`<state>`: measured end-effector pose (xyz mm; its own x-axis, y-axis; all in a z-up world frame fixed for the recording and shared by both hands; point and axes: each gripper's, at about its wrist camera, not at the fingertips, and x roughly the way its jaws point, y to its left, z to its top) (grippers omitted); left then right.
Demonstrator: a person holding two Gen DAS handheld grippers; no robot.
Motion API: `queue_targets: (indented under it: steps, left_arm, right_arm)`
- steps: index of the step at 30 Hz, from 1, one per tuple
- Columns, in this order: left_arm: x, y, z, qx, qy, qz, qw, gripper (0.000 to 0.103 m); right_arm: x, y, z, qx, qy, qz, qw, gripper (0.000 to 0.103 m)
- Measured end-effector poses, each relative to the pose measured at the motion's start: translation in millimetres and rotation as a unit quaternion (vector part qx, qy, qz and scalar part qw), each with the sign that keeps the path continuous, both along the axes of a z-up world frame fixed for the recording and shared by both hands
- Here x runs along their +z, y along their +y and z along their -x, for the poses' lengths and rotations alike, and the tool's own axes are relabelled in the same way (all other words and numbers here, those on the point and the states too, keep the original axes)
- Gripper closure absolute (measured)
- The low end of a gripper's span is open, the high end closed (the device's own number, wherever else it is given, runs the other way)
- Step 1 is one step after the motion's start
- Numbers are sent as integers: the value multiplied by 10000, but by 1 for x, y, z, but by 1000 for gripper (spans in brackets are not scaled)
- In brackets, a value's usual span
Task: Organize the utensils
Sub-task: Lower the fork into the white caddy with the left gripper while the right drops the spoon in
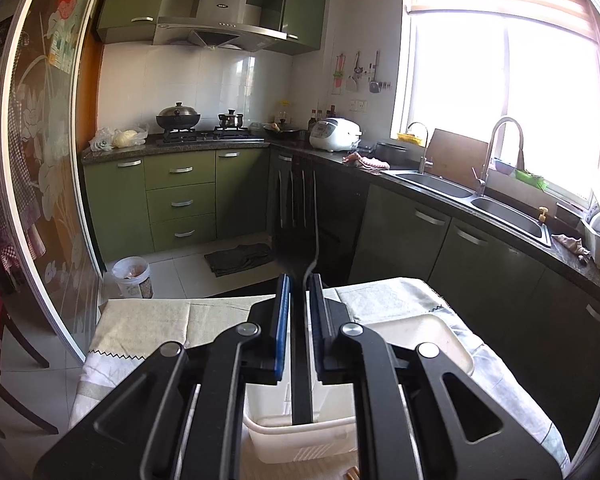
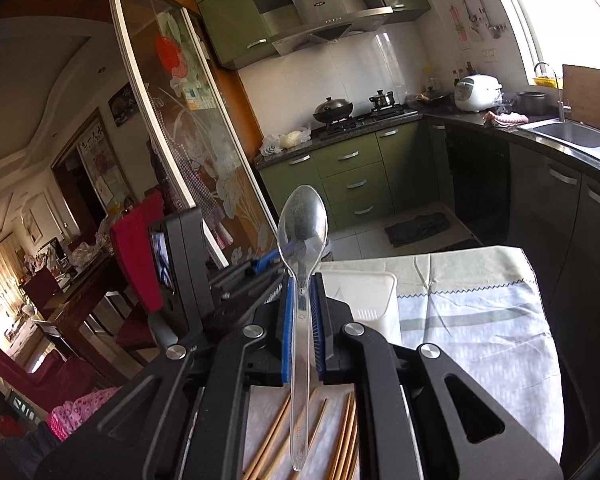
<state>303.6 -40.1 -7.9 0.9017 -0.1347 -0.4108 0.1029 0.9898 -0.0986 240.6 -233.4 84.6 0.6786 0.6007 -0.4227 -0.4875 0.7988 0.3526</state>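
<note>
Utensils lifted in both grippers above the cloth-covered table.

Left wrist view: left gripper [image 1: 300,292] clamps a black fork [image 1: 298,216] by its handle, tines forward, over the white basket [image 1: 300,436] near the table [image 1: 148,324] edge, likely for dropping in. Right wrist view: right gripper [image 2: 302,292] pinches a clear plastic spoon [image 2: 303,232], bowl up, above chopsticks [image 2: 340,440]; green kitchen beyond.

White basket [image 1: 300,436] and tray [image 1: 428,336] crowd the table; its cloth [image 2: 480,312] beside them lies bare.
</note>
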Motion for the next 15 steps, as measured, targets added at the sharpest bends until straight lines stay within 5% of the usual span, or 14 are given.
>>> queue_targets:
  steps: [4, 15]
  left_arm:
    - [0, 10, 6, 46, -15, 104, 9999, 69]
    - [14, 51, 62, 236, 11, 483, 9986, 55]
  right_arm:
    - [21, 7, -24, -249, -296, -75, 9992, 93]
    - [30, 36, -89, -1156, -1139, 123, 9867, 93]
